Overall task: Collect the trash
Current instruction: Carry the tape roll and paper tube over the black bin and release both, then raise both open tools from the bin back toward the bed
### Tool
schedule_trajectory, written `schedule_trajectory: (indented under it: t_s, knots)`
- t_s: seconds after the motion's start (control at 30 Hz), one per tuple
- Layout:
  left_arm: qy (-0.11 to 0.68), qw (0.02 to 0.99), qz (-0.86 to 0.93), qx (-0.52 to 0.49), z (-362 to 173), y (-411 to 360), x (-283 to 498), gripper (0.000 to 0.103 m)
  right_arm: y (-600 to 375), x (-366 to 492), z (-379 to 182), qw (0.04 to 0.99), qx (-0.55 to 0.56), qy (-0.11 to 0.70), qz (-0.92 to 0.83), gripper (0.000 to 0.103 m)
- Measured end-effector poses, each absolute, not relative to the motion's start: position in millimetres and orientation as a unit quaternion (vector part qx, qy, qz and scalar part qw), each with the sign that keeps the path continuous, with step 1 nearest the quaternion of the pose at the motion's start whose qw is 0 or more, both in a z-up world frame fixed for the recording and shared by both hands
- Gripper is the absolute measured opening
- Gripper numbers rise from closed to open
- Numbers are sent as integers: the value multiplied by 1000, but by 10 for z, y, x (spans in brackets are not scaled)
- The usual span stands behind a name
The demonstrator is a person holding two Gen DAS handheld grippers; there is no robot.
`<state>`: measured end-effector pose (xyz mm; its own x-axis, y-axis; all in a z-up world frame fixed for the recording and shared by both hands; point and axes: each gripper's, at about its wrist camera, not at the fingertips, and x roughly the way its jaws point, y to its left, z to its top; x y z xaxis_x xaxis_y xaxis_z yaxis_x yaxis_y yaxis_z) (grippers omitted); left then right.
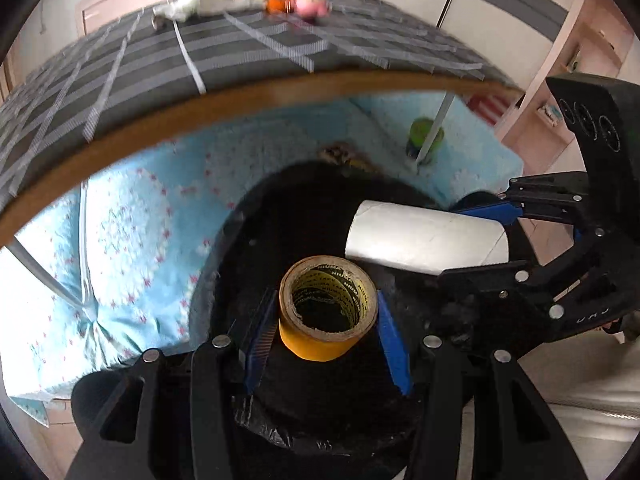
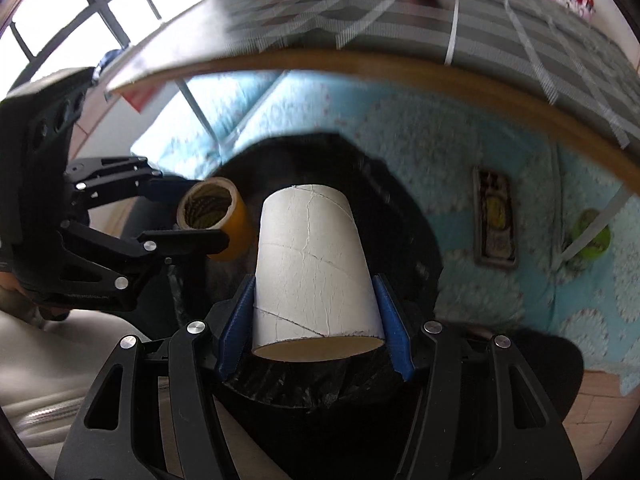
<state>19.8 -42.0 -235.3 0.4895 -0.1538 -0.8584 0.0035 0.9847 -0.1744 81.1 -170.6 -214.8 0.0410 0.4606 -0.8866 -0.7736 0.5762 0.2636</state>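
My left gripper (image 1: 326, 320) is shut on a yellow tape roll (image 1: 326, 312) and holds it over the mouth of a black bag-lined trash bin (image 1: 240, 248). My right gripper (image 2: 316, 312) is shut on a white cardboard tube (image 2: 312, 264) over the same bin (image 2: 400, 216). In the left wrist view the tube (image 1: 424, 240) and the right gripper (image 1: 516, 236) show at the right. In the right wrist view the tape roll (image 2: 216, 216) and the left gripper (image 2: 188, 212) show at the left.
A table with a grey checked cloth (image 1: 240, 60) overhangs the bin, with toys (image 1: 312, 6) at its far end. A light blue floral mat (image 1: 120, 240) lies under it. A green object (image 2: 592, 236) and a flat packet (image 2: 494, 224) lie on the mat.
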Motion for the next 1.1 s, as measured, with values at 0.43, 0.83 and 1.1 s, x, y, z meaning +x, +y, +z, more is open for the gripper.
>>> schedule_trajectory:
  t_s: [0.43, 0.83, 1.1]
  knots:
    - [544, 834, -56, -73, -2737, -478, 241, 48, -1550, 725, -2717, 664, -184, 594, 416, 60]
    - [541, 836, -58, -76, -2644, -493, 220, 61, -1611, 739, -2612, 673, -174, 584, 420, 64]
    - [501, 861, -57, -69, -2261, -449, 181, 61, -1672, 771, -2228, 706, -159, 542, 426, 64]
